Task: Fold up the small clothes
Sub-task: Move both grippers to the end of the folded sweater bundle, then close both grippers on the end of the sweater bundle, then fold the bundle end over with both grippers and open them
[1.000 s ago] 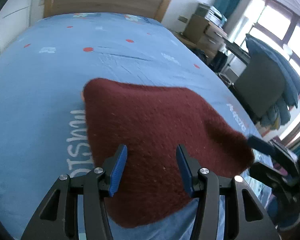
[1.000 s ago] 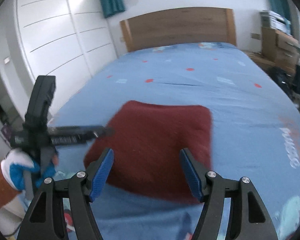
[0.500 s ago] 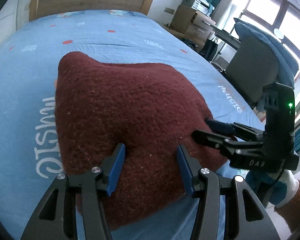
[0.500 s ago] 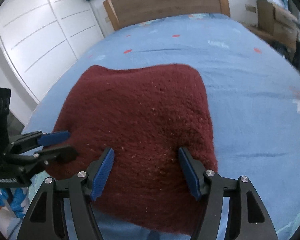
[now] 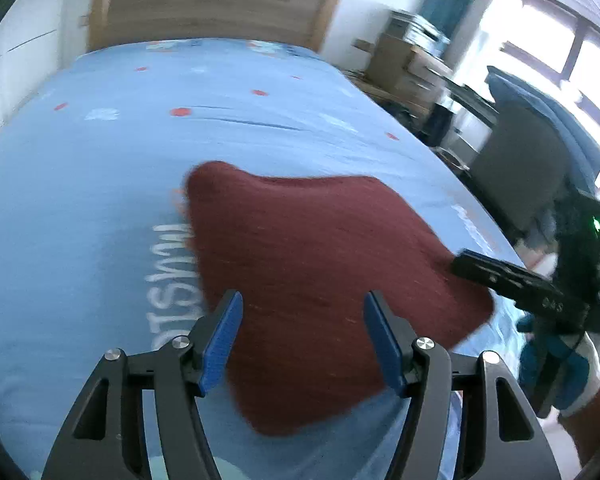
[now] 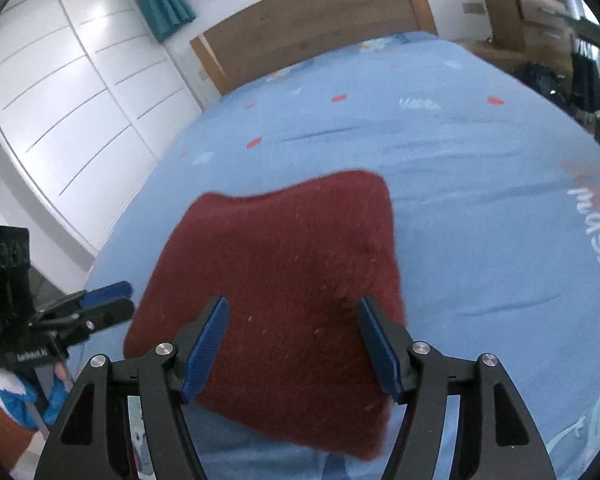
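The knit [image 5: 312, 280], a dark red woolly garment already gathered into a compact slab, lies flat on the blue sheet [image 5: 100, 184] near the foot edge of the bed, just beside the printed white lettering [image 5: 176, 280]. The left gripper [image 5: 302, 336] hangs over its near part with the 2 blue pads spread wide and nothing between them; the right gripper [image 6: 292, 340] is likewise spread and empty above the near edge on its side. In the left view the right gripper's tip sits at the knit's right-hand corner, whether touching or just short I cannot tell, and both views are smeared by motion. My reading is that the step in hand is to take 2 near corners for 1 more fold, or to square up the slab. To do it well, each claw should come down low and almost level with the sheet, 1 finger slid under the edge and 1 over, so that it bites all layers and none of the sheet. Both should grip at matching spots, lift together only enough to clear, carry the edge to the far edge, and lay it down before letting go. Thick wool springs back, so a light press after release would help.
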`<act>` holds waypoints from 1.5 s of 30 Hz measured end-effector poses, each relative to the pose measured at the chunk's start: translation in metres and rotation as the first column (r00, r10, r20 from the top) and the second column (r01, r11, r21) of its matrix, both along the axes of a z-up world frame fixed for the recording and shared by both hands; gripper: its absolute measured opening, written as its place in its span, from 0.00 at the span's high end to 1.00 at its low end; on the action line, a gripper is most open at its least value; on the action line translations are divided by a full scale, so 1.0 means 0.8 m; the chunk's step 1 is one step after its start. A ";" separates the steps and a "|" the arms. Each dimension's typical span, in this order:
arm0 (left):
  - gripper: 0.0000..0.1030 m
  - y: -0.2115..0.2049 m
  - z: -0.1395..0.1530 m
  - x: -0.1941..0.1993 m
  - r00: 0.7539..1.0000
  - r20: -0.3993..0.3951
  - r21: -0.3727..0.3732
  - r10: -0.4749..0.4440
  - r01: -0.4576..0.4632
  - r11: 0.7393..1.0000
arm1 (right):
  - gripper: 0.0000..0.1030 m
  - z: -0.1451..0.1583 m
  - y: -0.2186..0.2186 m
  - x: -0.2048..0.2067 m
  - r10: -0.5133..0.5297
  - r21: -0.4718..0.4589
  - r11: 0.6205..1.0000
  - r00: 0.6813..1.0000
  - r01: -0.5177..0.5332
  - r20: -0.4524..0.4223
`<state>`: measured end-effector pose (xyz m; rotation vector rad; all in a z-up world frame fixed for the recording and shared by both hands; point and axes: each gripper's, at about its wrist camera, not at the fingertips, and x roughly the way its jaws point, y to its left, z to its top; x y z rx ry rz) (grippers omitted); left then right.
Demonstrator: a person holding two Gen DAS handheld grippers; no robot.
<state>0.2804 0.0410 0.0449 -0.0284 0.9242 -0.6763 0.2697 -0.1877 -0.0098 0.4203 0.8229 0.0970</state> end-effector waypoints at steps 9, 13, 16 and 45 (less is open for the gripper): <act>0.32 0.023 -0.057 0.035 0.987 -0.136 -0.015 0.086 -0.089 0.996 | 0.33 -0.041 -0.019 0.015 -0.050 -0.030 0.998 0.988 0.046 -0.143; 0.27 0.028 -0.076 0.048 0.970 -0.238 -0.127 0.056 -0.089 0.988 | 0.30 -0.069 -0.032 0.021 -0.016 0.074 0.997 0.984 0.029 -0.176; 0.25 0.031 -0.089 0.060 0.952 -0.306 -0.203 0.020 -0.086 0.975 | 0.27 -0.092 -0.050 0.028 0.009 0.203 0.979 0.980 0.033 -0.201; 0.44 0.206 -0.047 0.131 0.922 -0.385 -0.350 0.038 -0.185 0.918 | 0.62 -0.051 0.050 0.075 0.239 0.402 0.889 0.971 -0.217 -0.005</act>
